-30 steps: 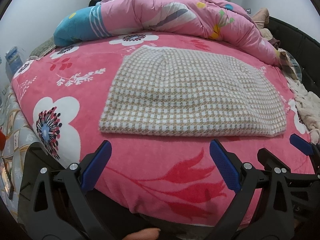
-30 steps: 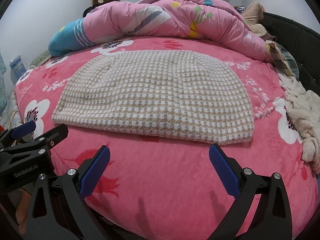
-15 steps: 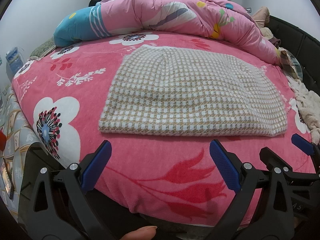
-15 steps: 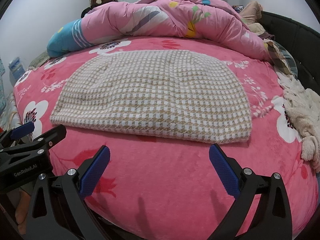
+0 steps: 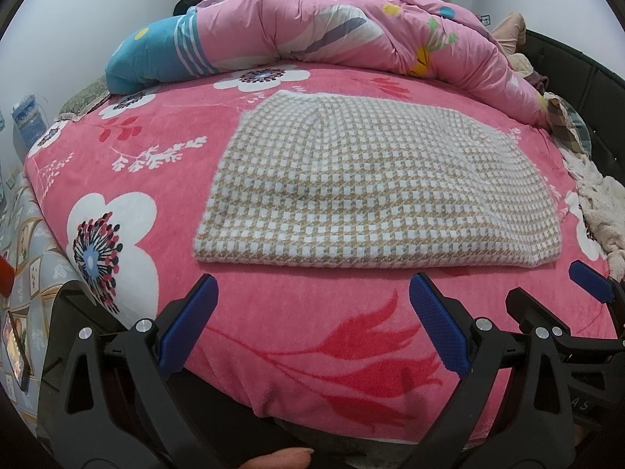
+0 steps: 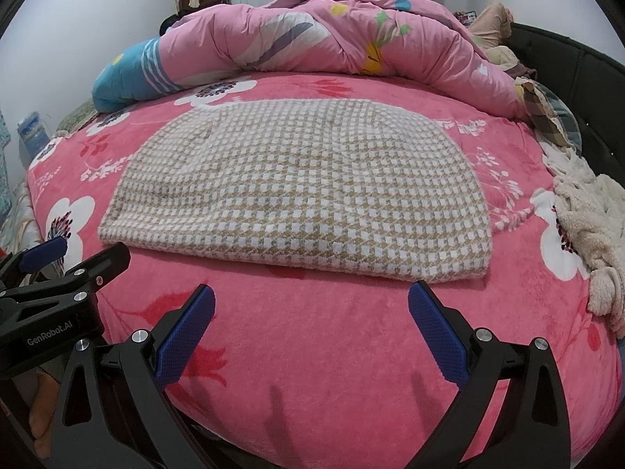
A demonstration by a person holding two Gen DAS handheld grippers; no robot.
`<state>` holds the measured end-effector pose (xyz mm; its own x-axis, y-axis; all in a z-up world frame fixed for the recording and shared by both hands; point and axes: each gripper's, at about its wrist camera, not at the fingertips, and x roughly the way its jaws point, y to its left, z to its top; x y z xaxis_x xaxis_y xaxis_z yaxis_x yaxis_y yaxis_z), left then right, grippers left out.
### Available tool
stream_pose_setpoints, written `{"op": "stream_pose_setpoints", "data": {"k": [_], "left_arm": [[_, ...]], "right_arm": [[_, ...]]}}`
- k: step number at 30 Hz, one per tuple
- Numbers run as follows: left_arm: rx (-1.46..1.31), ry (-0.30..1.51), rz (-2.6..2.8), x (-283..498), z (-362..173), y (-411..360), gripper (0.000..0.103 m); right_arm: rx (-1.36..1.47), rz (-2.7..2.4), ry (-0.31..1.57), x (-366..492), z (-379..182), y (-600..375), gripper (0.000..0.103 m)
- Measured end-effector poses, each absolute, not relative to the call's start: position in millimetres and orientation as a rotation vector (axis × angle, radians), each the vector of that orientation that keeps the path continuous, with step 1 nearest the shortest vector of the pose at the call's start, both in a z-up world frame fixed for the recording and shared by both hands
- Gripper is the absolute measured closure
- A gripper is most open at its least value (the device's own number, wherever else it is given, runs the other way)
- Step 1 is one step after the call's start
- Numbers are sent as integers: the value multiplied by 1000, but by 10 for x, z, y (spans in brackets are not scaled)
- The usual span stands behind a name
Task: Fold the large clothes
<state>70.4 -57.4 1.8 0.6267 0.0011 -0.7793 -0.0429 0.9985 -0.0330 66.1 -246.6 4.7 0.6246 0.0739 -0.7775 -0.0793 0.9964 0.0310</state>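
Note:
A beige-and-white checked garment (image 5: pixel 367 187) lies folded flat as a wide rectangle on the pink flowered bedspread (image 5: pixel 312 332); it also shows in the right wrist view (image 6: pixel 300 191). My left gripper (image 5: pixel 312 305) is open and empty, hovering over the bed's front edge just short of the garment's near edge. My right gripper (image 6: pixel 312 308) is open and empty, also just short of the near edge, toward its right corner. Each gripper shows at the side of the other's view.
A bunched pink duvet (image 5: pixel 351 27) with a blue end lies across the back of the bed. A cream fleece cloth (image 6: pixel 586 226) sits at the right edge by the dark bed frame (image 6: pixel 578 74). White walls lie behind.
Both views have shifted very slightly; the garment sits marginally lower and closer in the frames. Both grippers stay open and empty.

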Motion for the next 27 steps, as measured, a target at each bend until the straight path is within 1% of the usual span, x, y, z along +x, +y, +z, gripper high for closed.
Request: {"op": "stream_pose_setpoints", "data": {"k": [27], "left_arm": [[-46,894,23,720,18,-552,8]], "right_arm": [[-6,86,892,659,48,-2458,7]]}}
